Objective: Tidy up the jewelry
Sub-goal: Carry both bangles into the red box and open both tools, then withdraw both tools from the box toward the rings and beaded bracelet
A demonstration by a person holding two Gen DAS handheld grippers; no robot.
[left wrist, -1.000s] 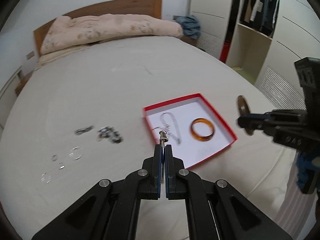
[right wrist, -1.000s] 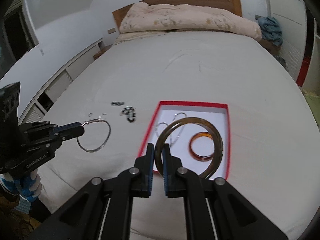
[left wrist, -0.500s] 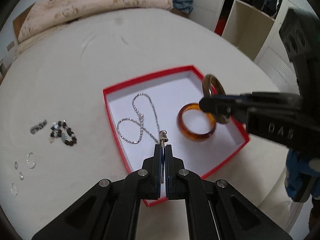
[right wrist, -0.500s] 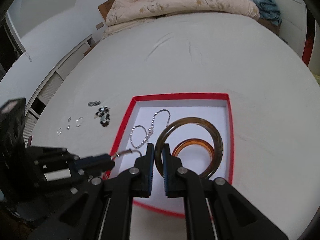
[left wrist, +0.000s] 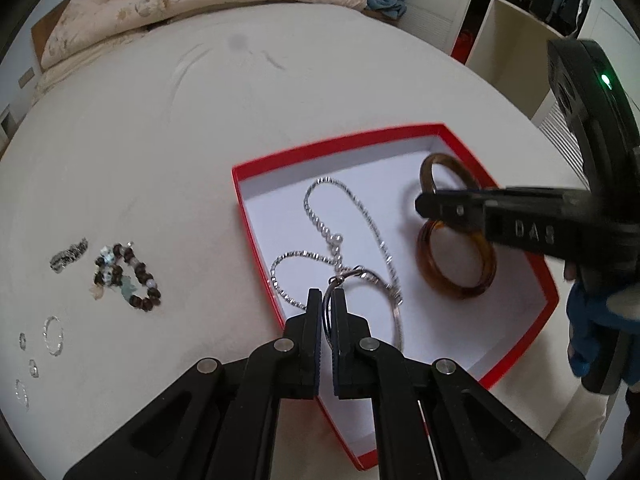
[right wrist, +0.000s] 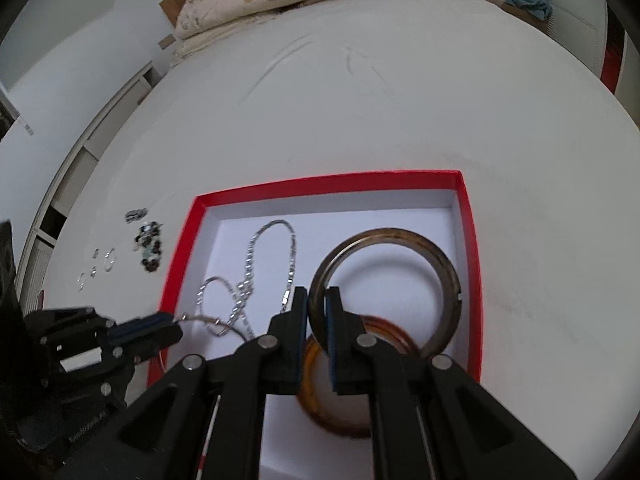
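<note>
A red box (left wrist: pixel 340 144) with a white floor lies on the bed; its rim (right wrist: pixel 320 184) shows in both views. Inside lie a silver chain (left wrist: pixel 320 216) (right wrist: pixel 250 256) and an amber bangle (left wrist: pixel 456 292) (right wrist: pixel 320 412). My left gripper (left wrist: pixel 327 304) (right wrist: pixel 176 326) is shut on a thin silver hoop (left wrist: pixel 394 308), low over the box's near left part. My right gripper (right wrist: pixel 316 308) (left wrist: pixel 424 204) grips a dark brown bangle (right wrist: pixel 448 272) (left wrist: pixel 444 160) just above the amber one; its jaws are opening slightly, the bangle still between the pads.
Left of the box on the white bedcover lie a beaded bracelet (left wrist: pixel 124 276), a small dark chain piece (left wrist: pixel 68 260) and several small silver rings (left wrist: pixel 52 336). A rolled quilt (left wrist: pixel 192 4) lies at the headboard. A wardrobe (left wrist: pixel 540 8) stands to the right.
Both grippers have come down and forward over the red box, each still carrying its piece. The silver hoop and the dark bangle now hang just above the box floor.
</note>
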